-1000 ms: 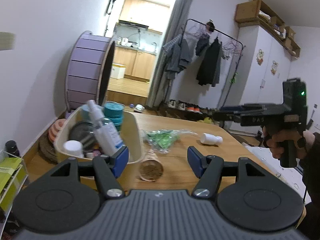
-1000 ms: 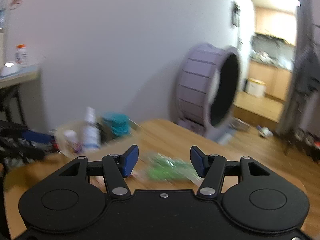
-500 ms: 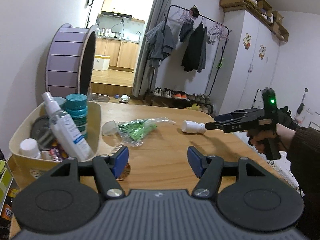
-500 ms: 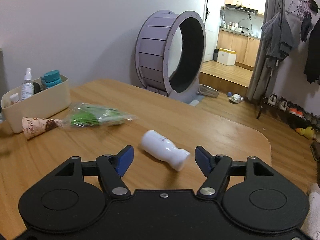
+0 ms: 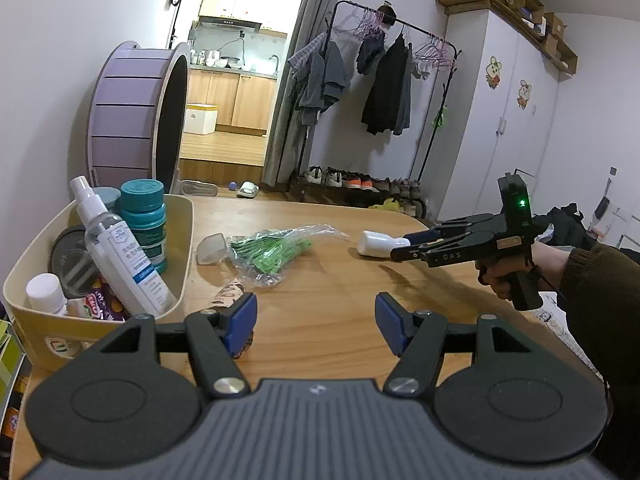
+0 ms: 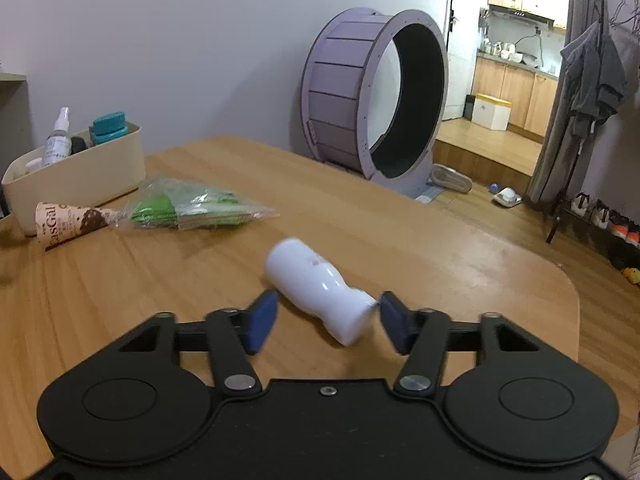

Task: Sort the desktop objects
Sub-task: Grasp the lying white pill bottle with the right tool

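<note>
Since half a second ago you have pushed the right gripper forward, so the small white plastic bottle lying on its side now has its neck end between the blue fingers, where before it lay just ahead of them. The fingers are wide apart and not yet gripping; the right-hand one looks to be touching or almost touching the cap end, but blur makes that hard to settle. You seem set to close on the bottle, which lies toward the far right edge of the wooden tabletop, well apart from the cream plastic bin at the left edge.

Your left gripper hangs over the near edge with its fingers wide and empty. Between bottle and bin lie a clear bag of green sticks and a printed paper cone; in the left view the cone is mostly hidden behind the left finger. The bin's contents are packed, so only a spray bottle and a teal-capped jar read clearly.
</note>
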Demonstrator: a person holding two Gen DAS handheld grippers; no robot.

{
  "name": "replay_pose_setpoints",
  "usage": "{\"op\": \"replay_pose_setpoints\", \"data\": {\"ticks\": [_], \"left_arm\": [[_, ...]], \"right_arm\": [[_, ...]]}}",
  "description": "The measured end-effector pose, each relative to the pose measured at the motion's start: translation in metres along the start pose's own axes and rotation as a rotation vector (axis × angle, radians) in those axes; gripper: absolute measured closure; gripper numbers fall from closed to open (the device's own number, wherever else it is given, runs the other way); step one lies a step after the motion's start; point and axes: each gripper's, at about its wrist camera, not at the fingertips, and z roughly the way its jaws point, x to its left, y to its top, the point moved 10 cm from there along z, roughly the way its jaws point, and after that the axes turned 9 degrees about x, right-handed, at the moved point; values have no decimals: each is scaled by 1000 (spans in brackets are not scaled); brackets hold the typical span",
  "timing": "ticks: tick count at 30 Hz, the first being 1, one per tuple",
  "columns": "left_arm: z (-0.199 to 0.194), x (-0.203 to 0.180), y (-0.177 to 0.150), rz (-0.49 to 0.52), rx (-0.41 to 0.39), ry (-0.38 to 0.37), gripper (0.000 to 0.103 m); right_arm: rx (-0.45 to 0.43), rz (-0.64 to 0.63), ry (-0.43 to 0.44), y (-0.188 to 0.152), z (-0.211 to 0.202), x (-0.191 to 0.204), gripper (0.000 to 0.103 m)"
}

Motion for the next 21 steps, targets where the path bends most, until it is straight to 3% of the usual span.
{"op": "replay_pose_setpoints", "data": {"ticks": [16, 21], "left_arm": [[0, -1, 0, 13, 0, 0, 39], [0, -1, 0, 17, 0, 3, 39]], "right_arm": [[33, -66, 55, -19, -20, 36, 69], [14, -71, 53, -21, -21, 38, 43]]}}
